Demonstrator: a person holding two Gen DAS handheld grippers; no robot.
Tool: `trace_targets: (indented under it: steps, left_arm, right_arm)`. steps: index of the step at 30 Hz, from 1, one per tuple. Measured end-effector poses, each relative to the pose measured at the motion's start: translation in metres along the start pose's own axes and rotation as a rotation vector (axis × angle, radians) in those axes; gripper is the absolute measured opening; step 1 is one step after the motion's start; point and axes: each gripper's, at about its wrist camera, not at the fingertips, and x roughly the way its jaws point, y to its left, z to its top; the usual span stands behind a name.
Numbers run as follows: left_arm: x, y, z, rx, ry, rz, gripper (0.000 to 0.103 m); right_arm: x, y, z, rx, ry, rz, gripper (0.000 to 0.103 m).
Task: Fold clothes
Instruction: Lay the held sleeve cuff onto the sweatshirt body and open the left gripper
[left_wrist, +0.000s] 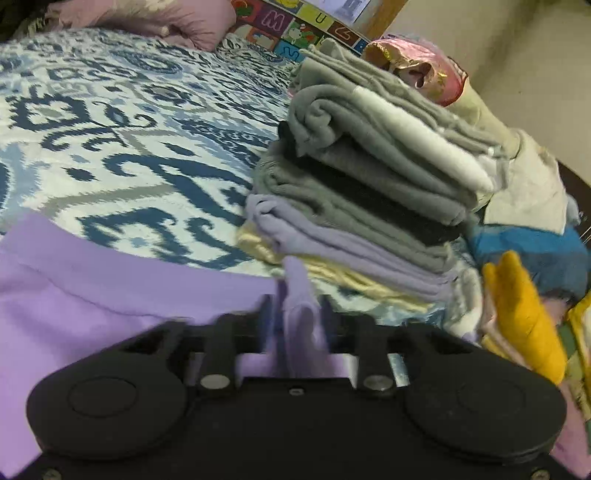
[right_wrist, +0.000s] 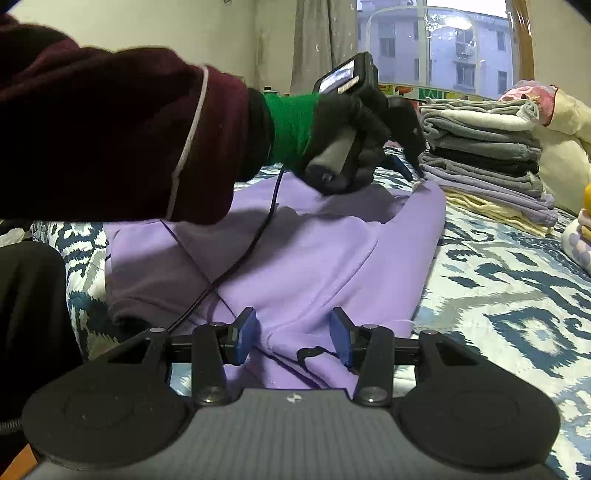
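While the lilac garment (right_wrist: 306, 258) lies spread across the patterned bedspread (right_wrist: 517, 302), both grippers are right on it. Over on the left gripper (left_wrist: 297, 314) the two fingers are pinched in tight on a bunched ridge of that purple fabric — cloth squeezed up between the pads, no gap showing in the left wrist view. From the right wrist view you can see that same left gripper (right_wrist: 410, 166) held in a black-gloved left hand (right_wrist: 351, 147) with a green cuff, tips down at the far corner of the garment, just beside the stack. The right gripper (right_wrist: 293, 338) sits at the near edge, its blue pads (right_wrist: 245, 334) spread well apart with a fold of lilac cloth and a small dark loop lying between them — the pads sit either side of it, not clamping. Beyond the garment stands a stack of folded clothes (left_wrist: 369, 184) on the bed: pale yellow at the bottom, lavender above it, then grey and black layers, grey and white on top. A yellow plush toy (left_wrist: 524, 314) sits to the right of the stack, and a pink pillow (left_wrist: 177, 18) rests at the far end of the bed. A black cable (right_wrist: 243, 254) trails from the left hand across the fabric.
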Motion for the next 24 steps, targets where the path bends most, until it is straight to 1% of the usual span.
trace_targets:
  steps: [2,3,4,5,6,8,9,10,11,12,14,16,17,18,20,21,22,23,24]
  left_arm:
    - [0.013,-0.007,0.003,0.016,0.057,-0.004,0.045]
    - [0.022,-0.011,0.002,0.034,0.098,0.004,0.044]
    - [0.030,-0.014,0.000,0.059,0.136,0.018,0.025]
    - [0.032,-0.017,-0.002,0.078,0.148,0.028,0.007]
    - [0.028,-0.019,-0.003,0.091,0.117,0.027,0.007]
    - [0.007,-0.020,-0.007,0.118,0.006,0.008,0.007]
    - [0.003,-0.018,-0.010,0.136,-0.025,0.012,0.007]
    - [0.003,-0.015,-0.014,0.156,-0.037,0.029,0.007]
    - [0.007,-0.010,-0.017,0.168,-0.027,0.058,0.007]
    - [0.015,-0.005,-0.021,0.172,-0.001,0.080,0.007]
    - [0.020,0.000,-0.024,0.168,0.017,0.077,0.007]
    - [0.019,0.001,-0.022,0.147,0.010,0.063,0.008]
    - [0.022,0.001,-0.021,0.141,0.019,0.072,0.009]
    - [0.028,0.001,-0.022,0.151,0.044,0.099,0.009]
    - [0.035,-0.003,-0.024,0.211,0.060,0.125,0.014]
    - [0.035,-0.004,-0.022,0.222,0.067,0.122,0.014]
    - [0.033,-0.004,-0.018,0.215,0.065,0.124,0.020]
    - [0.028,-0.003,-0.014,0.207,0.053,0.136,0.026]
    - [0.019,-0.002,-0.011,0.200,0.016,0.151,0.026]
  right_arm:
    - [0.000,0.000,0.000,0.001,0.000,0.001,0.046]
    - [0.000,0.000,0.000,0.003,0.000,0.002,0.046]
    - [0.000,-0.001,0.000,0.005,-0.001,0.004,0.046]
    - [0.000,-0.001,-0.001,0.006,-0.001,0.004,0.046]
    - [0.000,-0.001,0.000,0.005,0.000,0.004,0.046]
    - [0.000,-0.001,0.000,0.010,0.001,0.006,0.046]
    - [0.000,-0.002,0.000,0.014,0.002,0.008,0.046]
    - [0.000,-0.002,0.000,0.018,0.002,0.011,0.046]
    - [-0.001,-0.003,-0.001,0.022,0.002,0.016,0.046]
    - [-0.001,-0.003,-0.001,0.025,0.002,0.021,0.046]
    - [-0.002,-0.004,-0.002,0.027,0.002,0.027,0.047]
    - [-0.002,-0.004,-0.002,0.028,0.003,0.030,0.047]
    - [-0.002,-0.004,-0.002,0.029,0.003,0.030,0.047]
    - [-0.002,-0.004,-0.002,0.029,0.003,0.030,0.047]
    - [0.000,-0.002,-0.002,0.028,0.004,0.030,0.048]
    - [0.000,-0.002,-0.001,0.026,0.005,0.031,0.050]
    - [0.001,-0.001,-0.001,0.024,0.006,0.031,0.050]
    - [0.001,0.000,-0.001,0.021,0.007,0.032,0.051]
    - [0.001,0.000,-0.001,0.019,0.009,0.031,0.052]
